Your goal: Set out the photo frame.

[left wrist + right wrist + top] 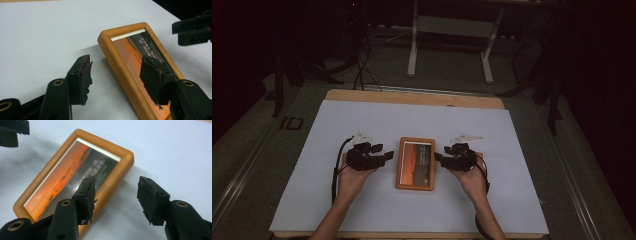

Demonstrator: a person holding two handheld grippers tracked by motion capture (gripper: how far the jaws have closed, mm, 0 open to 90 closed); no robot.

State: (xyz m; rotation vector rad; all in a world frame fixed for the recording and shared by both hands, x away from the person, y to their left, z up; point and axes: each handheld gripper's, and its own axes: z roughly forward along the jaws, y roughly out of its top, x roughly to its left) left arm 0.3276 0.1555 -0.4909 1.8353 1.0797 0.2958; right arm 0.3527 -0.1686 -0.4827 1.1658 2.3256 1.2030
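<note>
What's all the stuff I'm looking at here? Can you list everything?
Wooden picture frame with an orange sunset print: one, light brown wood, lying flat at the middle of the sheet, between the two tools.
White sheet: one, white, covering most of the tabletop.
Wooden table: one, light brown, its far edge showing beyond the sheet.
White metal stand: one, white, on the floor behind the table.
Left hand-held gripper: one, black, jaws open astride the frame's long edge.
Right hand-held gripper: one, black, jaws open astride the opposite edge.
Person's forearms: two, entering from the bottom.
</note>
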